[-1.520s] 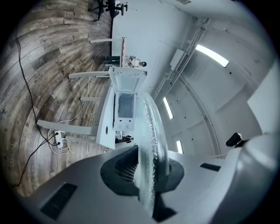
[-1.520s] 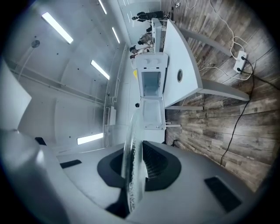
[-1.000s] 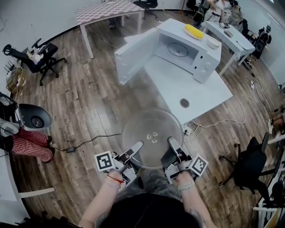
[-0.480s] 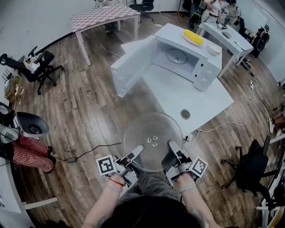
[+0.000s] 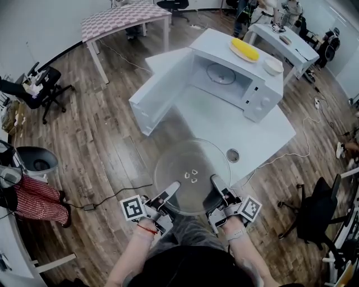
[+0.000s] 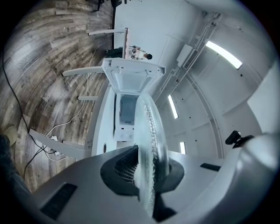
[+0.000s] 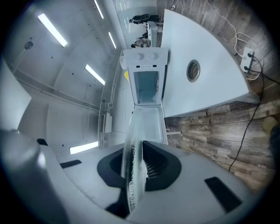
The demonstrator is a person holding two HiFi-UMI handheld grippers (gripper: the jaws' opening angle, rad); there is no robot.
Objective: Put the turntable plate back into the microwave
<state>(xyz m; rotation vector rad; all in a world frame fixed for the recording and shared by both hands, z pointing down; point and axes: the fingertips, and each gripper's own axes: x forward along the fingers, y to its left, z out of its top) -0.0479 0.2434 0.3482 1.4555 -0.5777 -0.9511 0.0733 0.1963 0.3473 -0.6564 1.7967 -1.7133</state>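
I hold the clear glass turntable plate [image 5: 192, 175] level in front of me, above the floor at the near edge of the white table [image 5: 224, 120]. My left gripper [image 5: 173, 189] is shut on its near left rim and my right gripper [image 5: 215, 185] is shut on its near right rim. In the left gripper view the plate [image 6: 151, 144] stands edge-on between the jaws; the right gripper view shows the plate [image 7: 131, 170] likewise. The white microwave [image 5: 235, 73] stands on the table ahead, its door [image 5: 162, 92] swung open to the left, with a ring [image 5: 219, 73] on its cavity floor.
A yellow object on a plate [image 5: 245, 50] and a white bowl [image 5: 273, 65] rest on the microwave's top. The table has a round cable hole [image 5: 233, 155]. Office chairs [image 5: 314, 216] stand right and left, and a checkered table [image 5: 123, 17] stands at the back.
The microwave and table have come closer and lower in the head view as I step forward. Both grippers keep their hold on the plate, unchanged.
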